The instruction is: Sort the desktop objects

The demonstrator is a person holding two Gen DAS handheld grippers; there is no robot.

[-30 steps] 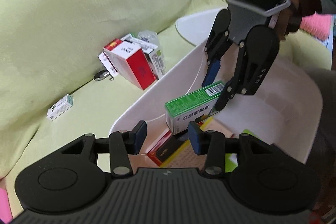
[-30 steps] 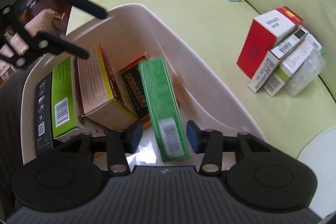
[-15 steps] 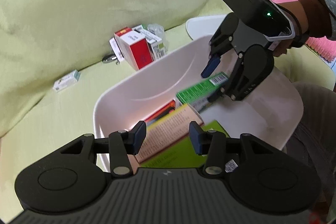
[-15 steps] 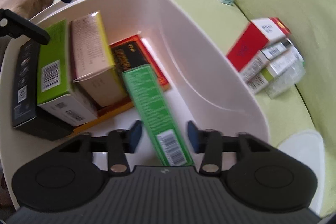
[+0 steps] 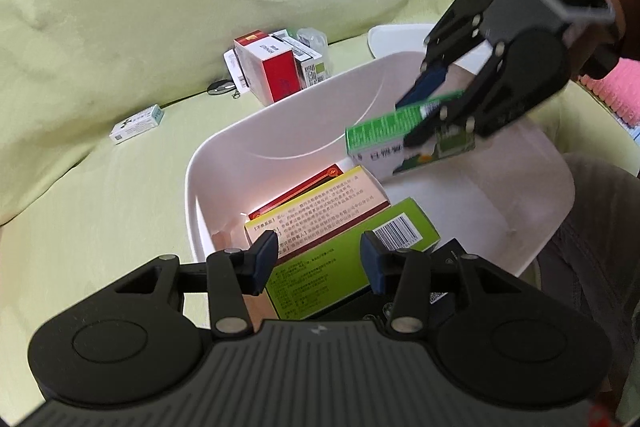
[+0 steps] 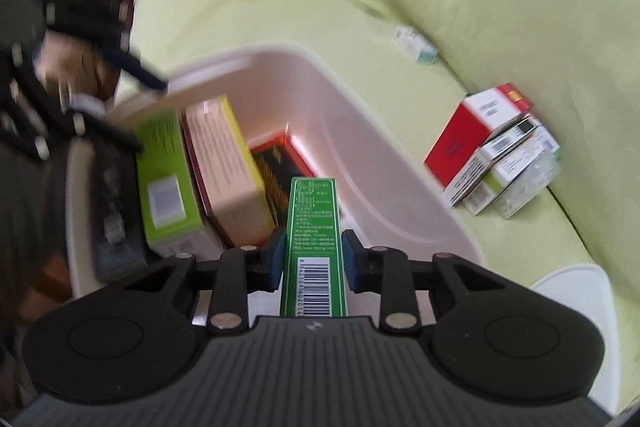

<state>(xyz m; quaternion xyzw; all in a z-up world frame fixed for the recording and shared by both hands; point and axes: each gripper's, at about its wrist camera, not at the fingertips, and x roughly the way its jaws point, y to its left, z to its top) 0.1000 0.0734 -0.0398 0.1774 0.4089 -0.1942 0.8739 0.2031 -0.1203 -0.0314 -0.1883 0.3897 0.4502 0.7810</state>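
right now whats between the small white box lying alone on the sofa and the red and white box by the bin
A small dark metallic object, maybe a key fob, lies between the small white box and the red and white box. Otherwise only bare green cushion, seen from the left wrist.

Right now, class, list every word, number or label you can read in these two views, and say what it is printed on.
"6 942105...": barcode digits on the green box clamped in the right gripper; the later digits are unsure.
"不良反应": bracketed heading on the yellow-edged box in the white bin.
Too small or blurred: the fine print on both, and all text on the lime box and the red box.
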